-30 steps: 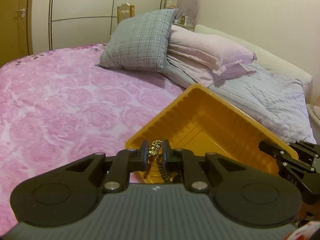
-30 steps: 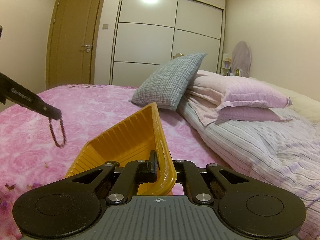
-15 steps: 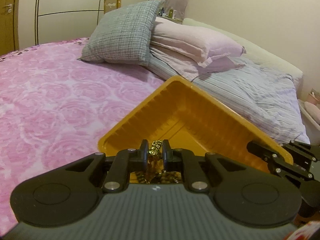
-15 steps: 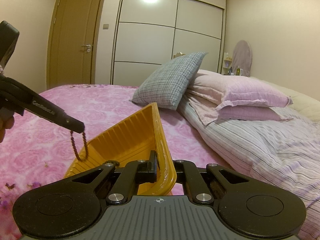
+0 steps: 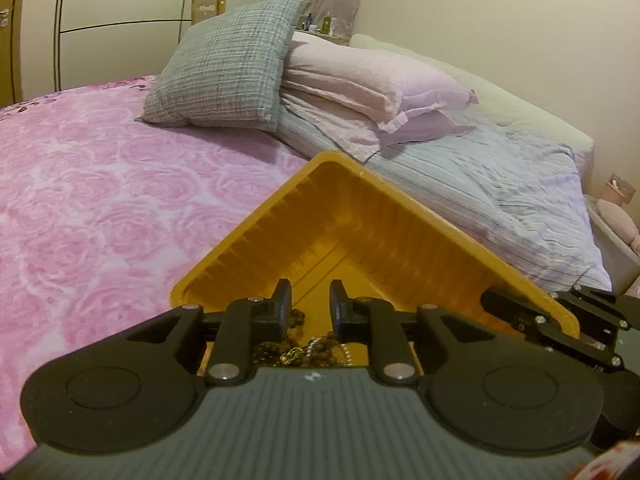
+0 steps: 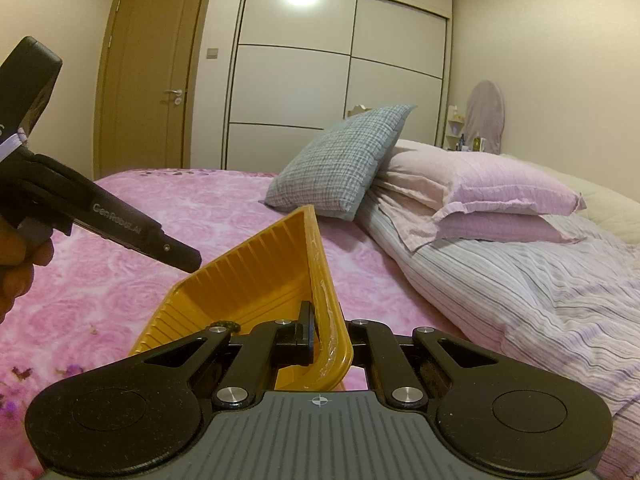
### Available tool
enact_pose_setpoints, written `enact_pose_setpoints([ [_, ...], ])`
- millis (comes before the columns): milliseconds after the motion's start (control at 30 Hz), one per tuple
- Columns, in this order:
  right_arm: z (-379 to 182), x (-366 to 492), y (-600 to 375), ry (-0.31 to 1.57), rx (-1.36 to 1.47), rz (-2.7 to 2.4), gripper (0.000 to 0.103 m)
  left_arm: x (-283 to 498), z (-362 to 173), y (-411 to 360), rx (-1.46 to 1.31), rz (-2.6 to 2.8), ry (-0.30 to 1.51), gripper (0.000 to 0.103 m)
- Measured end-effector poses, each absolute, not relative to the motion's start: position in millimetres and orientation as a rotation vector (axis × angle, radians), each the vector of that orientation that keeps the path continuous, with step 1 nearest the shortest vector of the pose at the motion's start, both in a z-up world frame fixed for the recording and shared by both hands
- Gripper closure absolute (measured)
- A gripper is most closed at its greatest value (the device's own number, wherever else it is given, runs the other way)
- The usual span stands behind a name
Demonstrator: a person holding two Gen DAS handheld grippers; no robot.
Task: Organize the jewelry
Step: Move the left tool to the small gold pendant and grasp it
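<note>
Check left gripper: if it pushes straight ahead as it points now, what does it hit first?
Most likely the ribbed far corner wall of the yellow tray. The left gripper is open above the jewelry, which lies below its line. Depth is uncertain.

My left gripper (image 5: pixel 308 304) hangs with its jaws parted and nothing between them. My right gripper (image 6: pixel 326 334) is clamped, jaws nearly together. My left hand (image 6: pixel 16 264) grips its handle.

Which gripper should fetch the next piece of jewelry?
Left. The left gripper hangs open and empty over the tray; the right gripper is shut on the tray's rim, holding it.
</note>
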State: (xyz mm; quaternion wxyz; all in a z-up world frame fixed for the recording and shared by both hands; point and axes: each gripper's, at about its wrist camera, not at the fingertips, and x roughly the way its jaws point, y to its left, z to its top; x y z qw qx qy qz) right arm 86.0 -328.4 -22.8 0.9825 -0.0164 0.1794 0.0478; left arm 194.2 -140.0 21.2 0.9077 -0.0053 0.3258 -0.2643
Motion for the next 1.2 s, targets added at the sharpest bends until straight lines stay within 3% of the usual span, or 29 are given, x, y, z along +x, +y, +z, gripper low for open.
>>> enact_pose_setpoints([
  [467,-22.5,85.9,-328.1,0.361,-0.031,0.096,0.096,196.5,30.5,-55.2,-0.046,-0.347,0.636,0.081],
  [767,-22.6,85.9,-327.4,0.359,-0.032,0.095,0.096,190.8,26.7,0.7,-0.025,-0.183,0.619,0.066],
  [1200,-21.9,85.5,-327.1,0.361,-0.032,0.096,0.096,173.5,-18.5,-4.7,0.033,-0.158,0.687,0.05],
])
